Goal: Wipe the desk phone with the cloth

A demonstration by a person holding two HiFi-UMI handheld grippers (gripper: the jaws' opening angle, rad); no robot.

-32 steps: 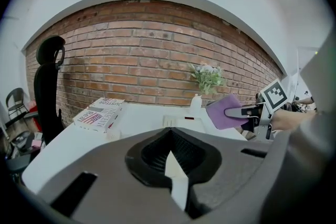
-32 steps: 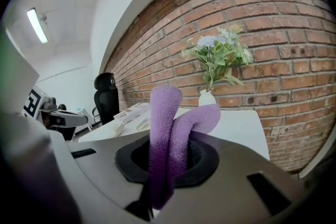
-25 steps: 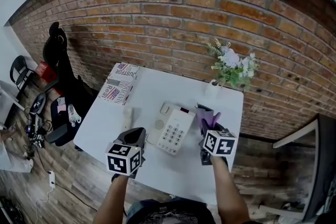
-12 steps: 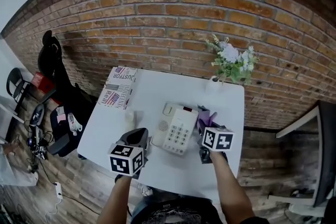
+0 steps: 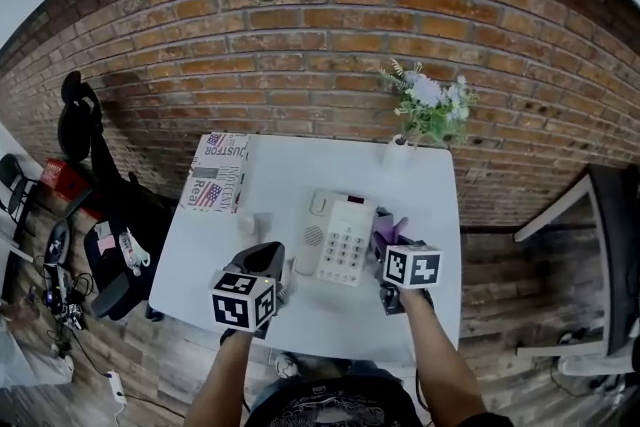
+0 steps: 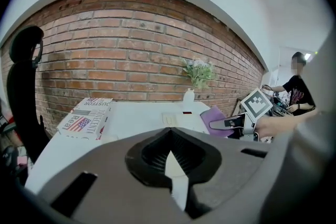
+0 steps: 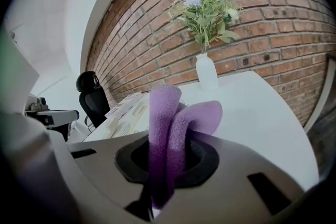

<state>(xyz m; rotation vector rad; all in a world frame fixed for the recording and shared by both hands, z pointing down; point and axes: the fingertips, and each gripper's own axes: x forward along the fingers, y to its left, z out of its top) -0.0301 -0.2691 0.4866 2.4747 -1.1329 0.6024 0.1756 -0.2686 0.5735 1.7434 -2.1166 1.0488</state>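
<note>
Head view first: the desk phone (image 5: 343,237) sits mid-frame on the white surface (image 5: 300,170). The right tongs (image 5: 390,245) hang just beside its right edge, with the purple cloth (image 5: 388,231) bunched at their tip. The left tongs (image 5: 266,263) wait at the phone's lower left, near it but apart. A printed box (image 5: 222,172) lies at the surface's left side, and a vase of flowers (image 5: 400,151) stands at the back.

Left gripper view: these tongs are drawn narrow, just a pale sliver between the jaws, nothing gripped. Phone and cloth show beyond, centre-right of frame.

Right gripper view: jaws clamped on the cloth, its purple folds standing up out of the grip mid-frame, with the phone off to the left.

My read: cloth in hand, this is the approach, and no wiping contact shows. The next move calls for carrying the cloth left over the phone, lowering until the folds press on its face, then stroking across. Go lightly, since the phone looks free to slide; the left tongs could brace it.
</note>
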